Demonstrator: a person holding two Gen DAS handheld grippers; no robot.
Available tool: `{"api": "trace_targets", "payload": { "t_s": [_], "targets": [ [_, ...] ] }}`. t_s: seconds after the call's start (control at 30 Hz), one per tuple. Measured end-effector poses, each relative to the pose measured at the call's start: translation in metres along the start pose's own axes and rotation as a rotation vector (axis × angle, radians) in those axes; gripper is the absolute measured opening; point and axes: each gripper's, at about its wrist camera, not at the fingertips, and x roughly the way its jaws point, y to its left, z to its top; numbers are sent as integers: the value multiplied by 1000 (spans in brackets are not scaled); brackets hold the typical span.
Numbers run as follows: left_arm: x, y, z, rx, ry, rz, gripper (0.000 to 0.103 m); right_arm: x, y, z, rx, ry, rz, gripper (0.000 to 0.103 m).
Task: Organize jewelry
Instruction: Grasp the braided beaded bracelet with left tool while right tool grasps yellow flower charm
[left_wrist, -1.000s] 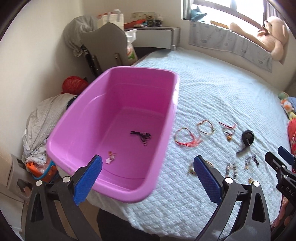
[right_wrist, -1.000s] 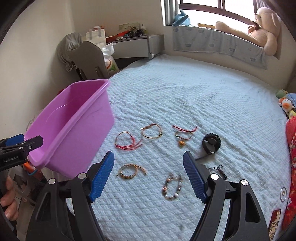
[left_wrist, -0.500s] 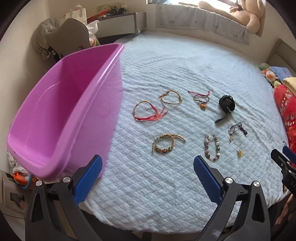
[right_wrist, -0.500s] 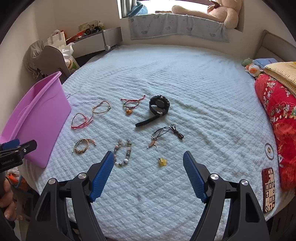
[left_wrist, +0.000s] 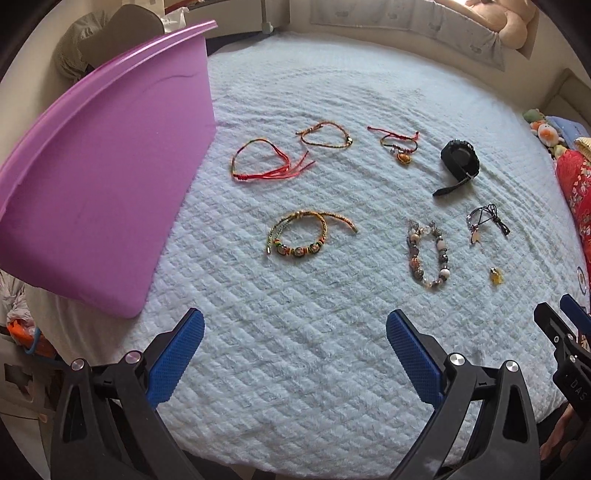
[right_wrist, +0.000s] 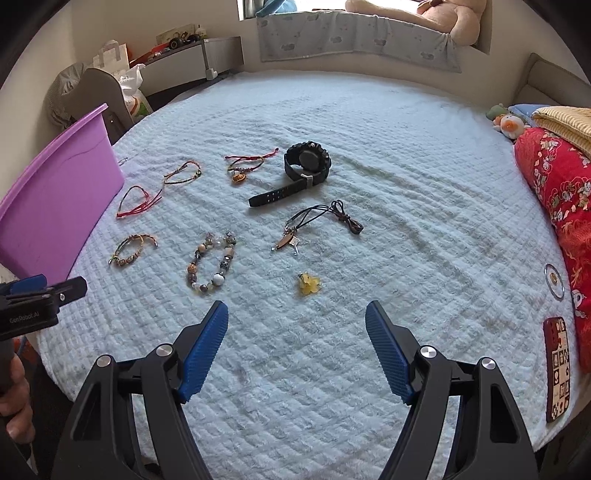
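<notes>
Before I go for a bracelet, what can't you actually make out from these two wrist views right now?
- Inside of the purple plastic tub: both views show only its outer wall.
- Small silver ring near the red floral quilt: too small to identify in the right view.
- Left claw beyond its fingers: right view's left edge cuts it off.

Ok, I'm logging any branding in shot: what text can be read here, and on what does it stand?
"GenRobot.AI": on the left gripper's black body, right wrist view.
"DAS", cut off by the frame edge: on the right gripper's body, left wrist view.
Phone case pattern and paper bag: nothing legible.
</notes>
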Motion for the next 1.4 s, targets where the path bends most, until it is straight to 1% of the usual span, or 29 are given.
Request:
{"api": "trace_targets", "payload": {
  "t_s": [0.2,0.4,0.73,0.97,1.4],
  "targets": [
    [11,-17,-1,42,-2,18,97,11,-7,1,21,7,19,73],
    [23,-18,-3,26,37,10,97,18,-12,1,22,16,16,73],
    [34,-25,6,25,33,24,97,29,-22,-1,35,34,8,73],
    [43,-14,15,-10,33,33,97,36,-26,3,37,32,-2,73],
    [64,14,29,-63,31,86,97,56,-22,10,19,50,-10,73]
  ]
}}
